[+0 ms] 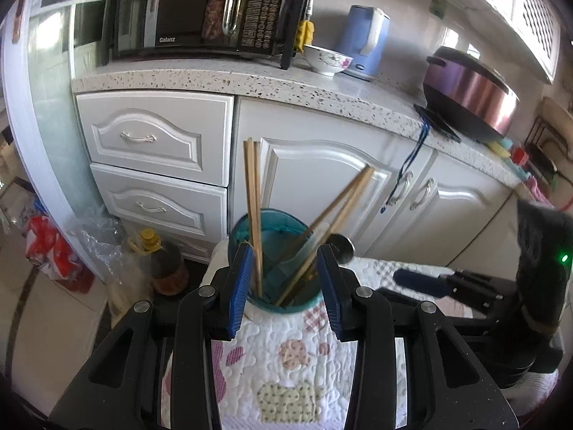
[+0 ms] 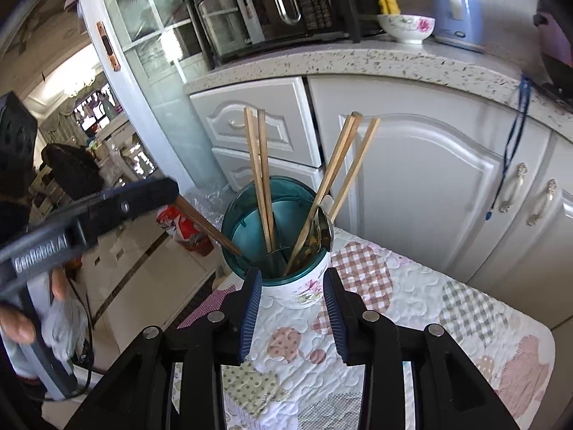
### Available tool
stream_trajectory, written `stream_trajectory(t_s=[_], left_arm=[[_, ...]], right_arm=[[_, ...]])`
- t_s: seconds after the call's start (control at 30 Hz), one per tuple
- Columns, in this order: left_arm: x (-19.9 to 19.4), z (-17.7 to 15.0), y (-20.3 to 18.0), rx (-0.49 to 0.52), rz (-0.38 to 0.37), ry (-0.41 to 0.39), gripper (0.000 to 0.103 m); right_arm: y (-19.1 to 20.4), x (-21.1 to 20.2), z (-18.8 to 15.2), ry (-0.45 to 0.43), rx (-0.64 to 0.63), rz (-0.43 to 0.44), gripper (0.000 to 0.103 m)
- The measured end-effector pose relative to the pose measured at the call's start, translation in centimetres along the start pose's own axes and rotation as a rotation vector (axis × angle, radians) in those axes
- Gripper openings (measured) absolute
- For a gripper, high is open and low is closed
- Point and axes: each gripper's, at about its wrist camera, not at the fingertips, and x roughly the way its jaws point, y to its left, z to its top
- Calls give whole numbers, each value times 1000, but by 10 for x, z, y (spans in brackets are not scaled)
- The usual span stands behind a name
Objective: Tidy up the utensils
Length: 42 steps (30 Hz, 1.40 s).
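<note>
1. The utensils are gathered in one teal-rimmed holder (image 2: 286, 251), which is set near the corner of the quilted surface (image 2: 447, 322) so that they are kept upright and together.
2. One pair of chopsticks (image 2: 259, 175) is stood nearly upright at the left of the holder; a second pair (image 2: 343, 175) is leaned to the right against the rim, beside a metal spoon (image 2: 322, 231).
3. The left gripper (image 1: 283, 279) is held open just in front of the holder, nothing clamped between its blue pads (image 1: 240, 286), although the upright chopsticks are seen close beside one pad.
4. The right gripper (image 2: 292, 308) is held partly open near the holder's base, empty, which suggests the utensils are already placed.
</note>
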Motion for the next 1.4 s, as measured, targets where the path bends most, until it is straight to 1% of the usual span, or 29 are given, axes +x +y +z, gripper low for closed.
stream_trajectory(t_s=[0.03, 0.1, 0.37, 0.53, 0.63, 0.73, 1.0, 1.3, 1.4], left_arm=[[-1, -3, -2, 3, 6, -1, 36], [-6, -9, -8, 9, 20, -5, 36], [-22, -22, -21, 18, 56, -40, 36], [-28, -26, -26, 45, 95, -56, 36], [-32, -28, -25, 52, 108, -70, 36], [-36, -30, -25, 52, 116, -80, 36], [-38, -33, -21, 38, 135, -82, 36], [-38, -32, -20, 37, 179, -99, 36], [-38, -33, -21, 38, 180, -98, 36]], right_arm=[[2, -2, -1, -7, -1, -13, 42], [7, -11, -2, -30, -7, -38, 43], [13, -32, -5, -74, 14, -55, 43], [18, -41, -9, -82, 15, -65, 44], [18, -44, -9, -85, 11, -74, 47], [19, -47, -9, -88, 12, -82, 49], [23, -47, -8, -82, -2, -87, 51], [25, -44, -8, -76, -5, -97, 54], [26, -43, -7, -74, -9, -96, 54]])
